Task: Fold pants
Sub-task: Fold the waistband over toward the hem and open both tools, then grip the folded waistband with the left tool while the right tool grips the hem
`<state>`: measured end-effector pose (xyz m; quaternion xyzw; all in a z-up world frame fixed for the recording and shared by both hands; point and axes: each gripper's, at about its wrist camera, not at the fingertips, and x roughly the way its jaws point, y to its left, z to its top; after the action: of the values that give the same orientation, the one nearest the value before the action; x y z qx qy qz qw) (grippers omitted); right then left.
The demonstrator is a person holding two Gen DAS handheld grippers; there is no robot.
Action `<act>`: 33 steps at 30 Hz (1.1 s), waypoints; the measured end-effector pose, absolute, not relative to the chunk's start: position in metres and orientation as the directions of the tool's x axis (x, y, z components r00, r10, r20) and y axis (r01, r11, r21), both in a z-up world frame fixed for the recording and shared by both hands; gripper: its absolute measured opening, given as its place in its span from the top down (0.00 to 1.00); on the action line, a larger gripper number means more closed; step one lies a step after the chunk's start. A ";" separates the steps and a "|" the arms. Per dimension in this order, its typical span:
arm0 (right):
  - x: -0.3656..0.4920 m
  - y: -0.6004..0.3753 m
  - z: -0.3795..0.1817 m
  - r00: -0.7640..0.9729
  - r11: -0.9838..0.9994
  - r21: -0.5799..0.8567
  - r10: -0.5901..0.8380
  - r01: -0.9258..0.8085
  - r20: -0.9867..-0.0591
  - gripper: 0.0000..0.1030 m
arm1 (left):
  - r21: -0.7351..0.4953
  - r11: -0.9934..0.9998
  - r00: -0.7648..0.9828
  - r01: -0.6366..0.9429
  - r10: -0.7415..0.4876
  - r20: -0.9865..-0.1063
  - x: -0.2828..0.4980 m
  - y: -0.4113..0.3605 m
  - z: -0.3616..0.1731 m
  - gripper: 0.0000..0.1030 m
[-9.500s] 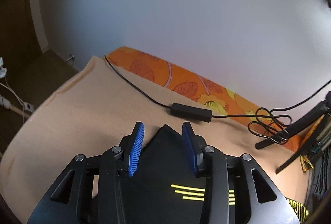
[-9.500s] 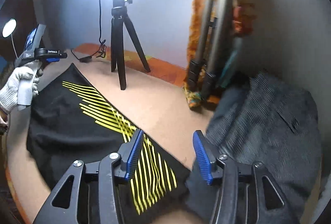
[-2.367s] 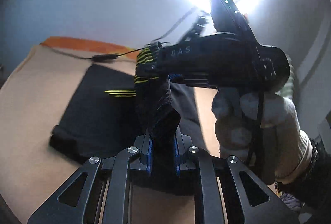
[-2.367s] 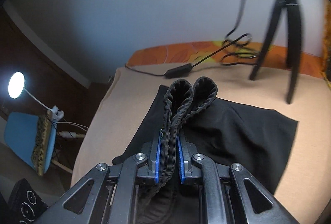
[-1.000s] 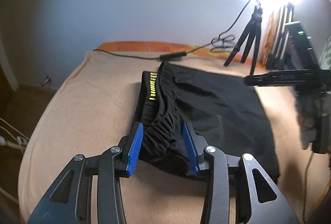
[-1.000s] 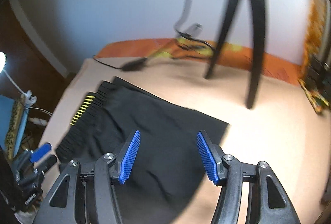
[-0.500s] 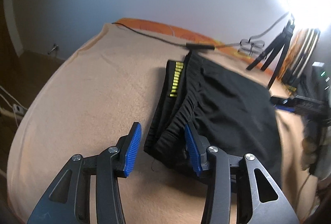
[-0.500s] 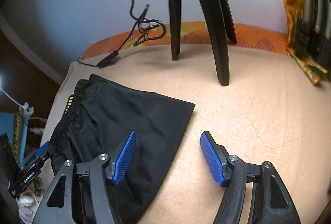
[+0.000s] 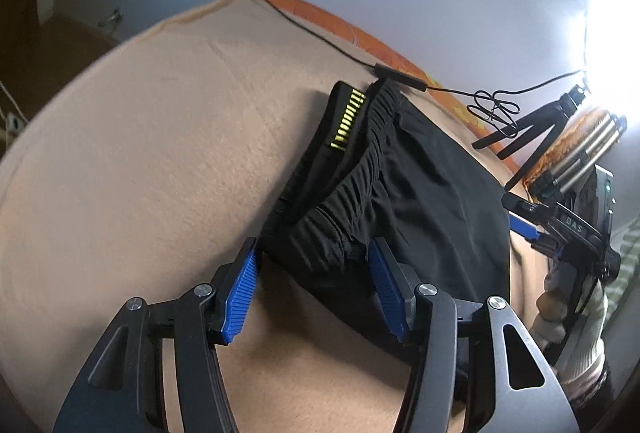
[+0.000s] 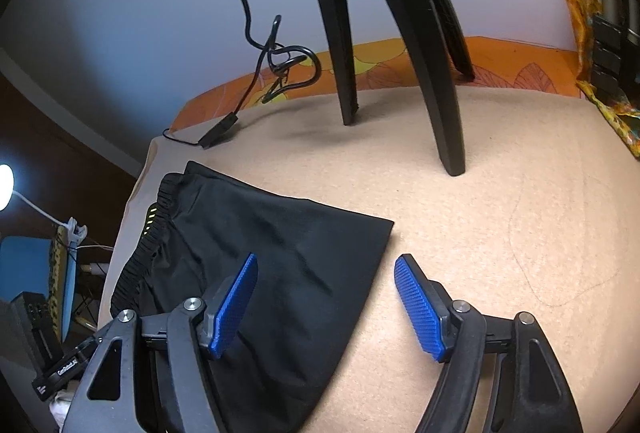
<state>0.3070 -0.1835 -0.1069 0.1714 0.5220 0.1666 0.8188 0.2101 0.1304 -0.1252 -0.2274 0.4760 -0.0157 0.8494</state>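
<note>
The black pants (image 9: 416, 193) lie folded on the tan blanket (image 9: 160, 153), with yellow stripes and the gathered waistband (image 9: 360, 161) at their left edge. My left gripper (image 9: 314, 273) is open, its blue pads on either side of the waistband's near corner. In the right wrist view the pants (image 10: 288, 257) lie flat at the left. My right gripper (image 10: 326, 281) is open and empty over the pants' right edge. The right gripper also shows in the left wrist view (image 9: 560, 225).
A black tripod (image 10: 400, 33) stands on the blanket behind the pants. A black cable with an inline box (image 10: 218, 131) runs along the orange patterned sheet (image 10: 500, 65). The bed's left edge drops to a floor with a lamp (image 10: 4, 189) and a blue chair.
Both grippers held the doubled waistband, then let go, and the pants now lie folded flat. In the last half second both grippers have moved closer to the pants.
</note>
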 end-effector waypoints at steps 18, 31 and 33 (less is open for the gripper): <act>0.307 -0.168 -0.111 0.427 0.861 0.479 0.504 -0.172 -0.751 0.45 | -0.361 0.910 0.607 -0.203 -0.173 -0.776 0.220 0.114 -0.132 0.72; 0.302 -0.152 -0.099 0.431 0.861 0.472 0.505 -0.189 -0.748 0.91 | -0.384 0.907 0.665 -0.173 -0.180 -0.725 0.215 0.111 -0.117 0.84; 0.300 -0.150 -0.091 0.439 0.862 0.464 0.503 -0.202 -0.744 0.92 | -0.391 0.904 0.671 -0.170 -0.185 -0.718 0.214 0.110 -0.114 0.84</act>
<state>0.3003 -0.1504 -0.0907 0.1550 0.4855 0.2115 0.8340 0.2140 0.1103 -0.1142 -0.2185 0.4054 -0.0042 0.8876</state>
